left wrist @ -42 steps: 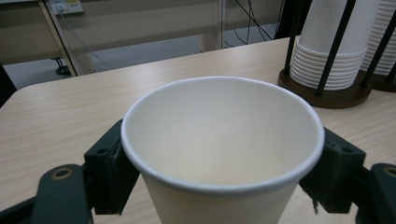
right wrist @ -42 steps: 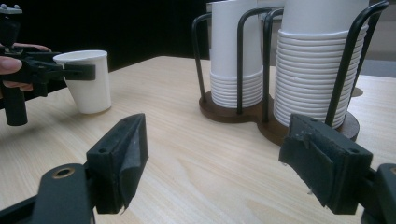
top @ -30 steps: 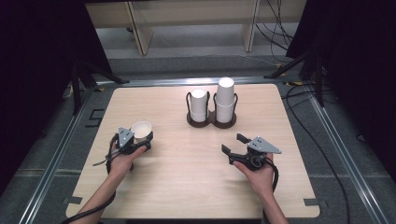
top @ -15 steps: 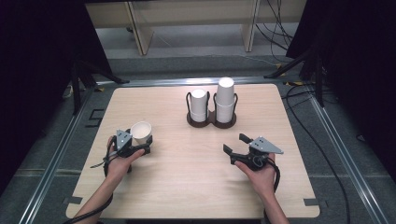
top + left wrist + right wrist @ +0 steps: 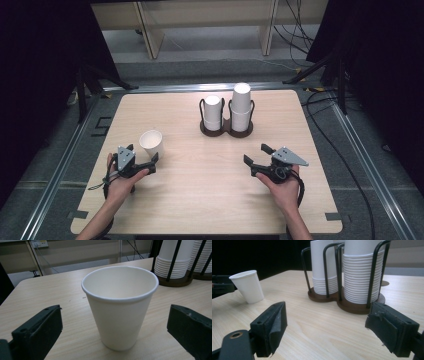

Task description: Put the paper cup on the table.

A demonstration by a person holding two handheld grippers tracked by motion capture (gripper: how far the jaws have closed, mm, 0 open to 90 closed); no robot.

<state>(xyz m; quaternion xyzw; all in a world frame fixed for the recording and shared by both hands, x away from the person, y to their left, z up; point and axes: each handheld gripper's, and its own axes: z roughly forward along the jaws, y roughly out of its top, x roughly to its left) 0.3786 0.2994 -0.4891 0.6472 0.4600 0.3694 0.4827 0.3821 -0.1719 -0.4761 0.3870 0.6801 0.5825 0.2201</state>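
A white paper cup [image 5: 151,143] stands upright on the wooden table [image 5: 200,200] at the left, empty inside [image 5: 120,307]. My left gripper [image 5: 153,163] sits just behind it, open; its jaws have just been opening and flank the cup without touching it. A dark wire holder [image 5: 226,131] at the table's back middle carries two stacks of white cups [image 5: 359,272]. My right gripper [image 5: 255,154] rests at the front right, open with nothing between its fingers [image 5: 270,325]; its jaws have just been opening wider. It points toward the holder.
The table's edges are rimmed by a metal frame [image 5: 65,160]. Cables [image 5: 345,155] lie on the floor at the right. The single cup [image 5: 248,286] stands well left of the holder.
My left gripper let go of the cup and drew back toward the person, leaving it standing. The right gripper's jaws spread a little wider while the hand stayed put.
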